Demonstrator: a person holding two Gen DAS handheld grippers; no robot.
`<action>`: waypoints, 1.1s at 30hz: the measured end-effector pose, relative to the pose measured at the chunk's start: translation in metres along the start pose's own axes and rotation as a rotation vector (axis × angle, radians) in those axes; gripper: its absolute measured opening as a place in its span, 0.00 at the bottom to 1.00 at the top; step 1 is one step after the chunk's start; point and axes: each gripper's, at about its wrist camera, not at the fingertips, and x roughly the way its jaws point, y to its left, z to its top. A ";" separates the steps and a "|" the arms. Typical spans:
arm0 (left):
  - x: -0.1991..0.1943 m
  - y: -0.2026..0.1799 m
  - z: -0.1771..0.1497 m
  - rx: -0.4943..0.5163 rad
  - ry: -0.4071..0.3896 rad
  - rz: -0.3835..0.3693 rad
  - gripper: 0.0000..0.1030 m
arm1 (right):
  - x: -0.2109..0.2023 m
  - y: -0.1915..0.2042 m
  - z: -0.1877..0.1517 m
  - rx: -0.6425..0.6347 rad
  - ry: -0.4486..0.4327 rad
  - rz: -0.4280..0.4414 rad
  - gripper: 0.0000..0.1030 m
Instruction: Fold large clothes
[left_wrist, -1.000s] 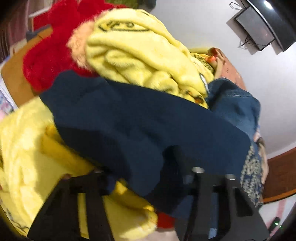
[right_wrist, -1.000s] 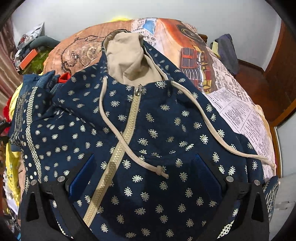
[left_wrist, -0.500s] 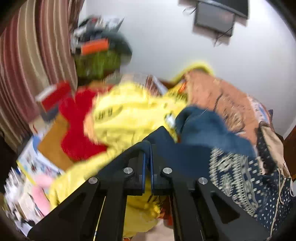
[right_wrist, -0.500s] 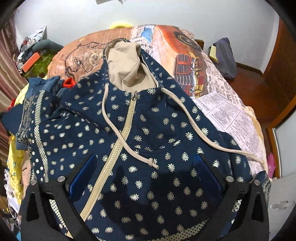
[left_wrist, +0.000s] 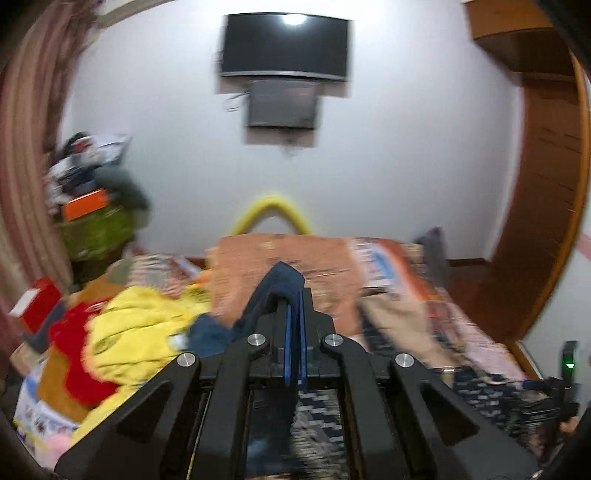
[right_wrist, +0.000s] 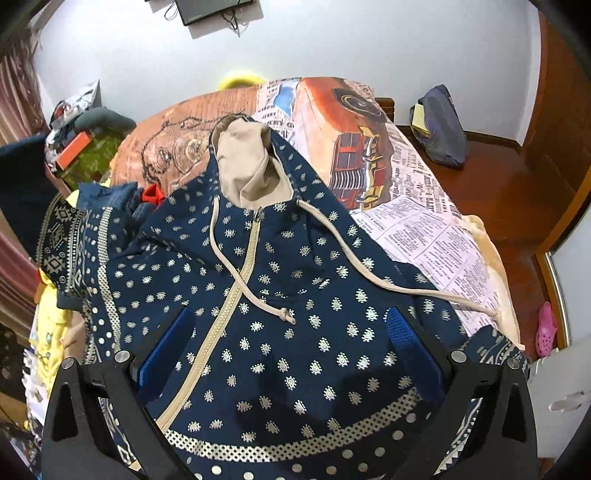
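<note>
Now that our left gripper (left_wrist: 294, 314) has clamped navy cloth (left_wrist: 280, 286) and lifted it, folding can begin; our right gripper (right_wrist: 291, 350) hovers spread over the hoodie (right_wrist: 280, 295) on the bed (right_wrist: 424, 221).

Left view all motion-blurred; hoodie (right_wrist: 295, 314) hem cut off at bottom edge, its left sleeve hidden behind clothes pile (left_wrist: 140, 332).

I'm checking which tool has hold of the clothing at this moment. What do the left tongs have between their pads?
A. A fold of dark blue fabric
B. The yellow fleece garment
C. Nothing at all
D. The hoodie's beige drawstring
A: the left tongs are shut, and a peak of dark blue fabric rises from between their blue pads, while the yellow fleece lies apart on the left.
</note>
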 end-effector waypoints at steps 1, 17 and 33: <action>0.000 -0.016 0.000 0.019 0.003 -0.028 0.02 | -0.003 -0.002 0.000 0.000 -0.006 0.000 1.00; 0.105 -0.196 -0.177 0.350 0.515 -0.302 0.02 | -0.010 -0.016 -0.019 -0.024 0.011 0.005 1.00; 0.056 -0.162 -0.223 0.336 0.618 -0.403 0.43 | -0.006 0.027 -0.027 -0.149 0.041 0.014 1.00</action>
